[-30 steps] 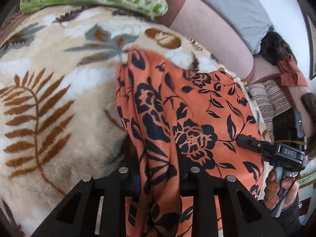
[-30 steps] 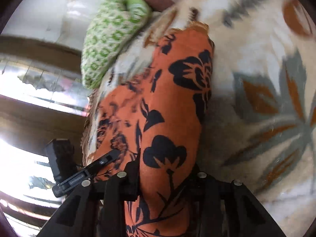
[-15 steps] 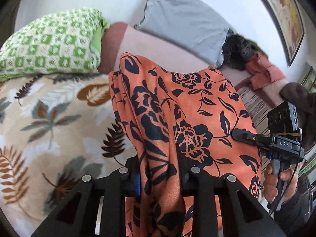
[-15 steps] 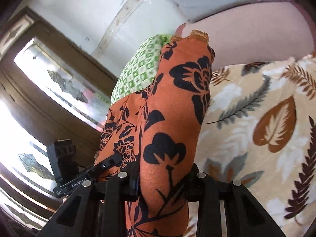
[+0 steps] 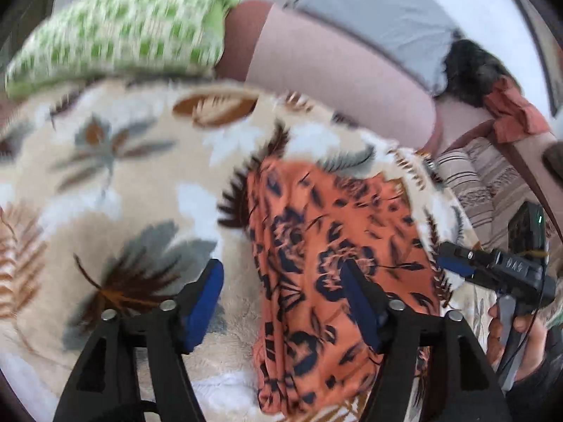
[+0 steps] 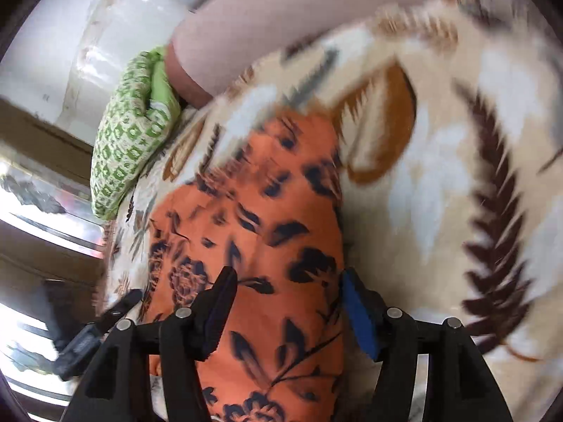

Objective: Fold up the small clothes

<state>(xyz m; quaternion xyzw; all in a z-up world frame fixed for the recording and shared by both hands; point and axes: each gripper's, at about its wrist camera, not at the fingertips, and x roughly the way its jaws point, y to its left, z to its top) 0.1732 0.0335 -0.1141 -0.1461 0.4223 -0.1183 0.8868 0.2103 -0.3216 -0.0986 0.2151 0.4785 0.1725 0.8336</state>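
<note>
On the leaf-print blanket (image 5: 116, 190) lies the orange cloth (image 5: 327, 263); left tongs (image 5: 281, 302) and right tongs (image 6: 286, 307) gape above it.

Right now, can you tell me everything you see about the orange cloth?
The orange cloth is thin, soft-looking fabric printed with dark flowers and leaves. It lies on the leafy blanket, laid out in a long strip with a fold along one side, and is a bit blurred. Both grippers are open over it: the left gripper and the right gripper have their blue pads spread to either side, gripping nothing. Its near end runs out of view beneath them.
</note>
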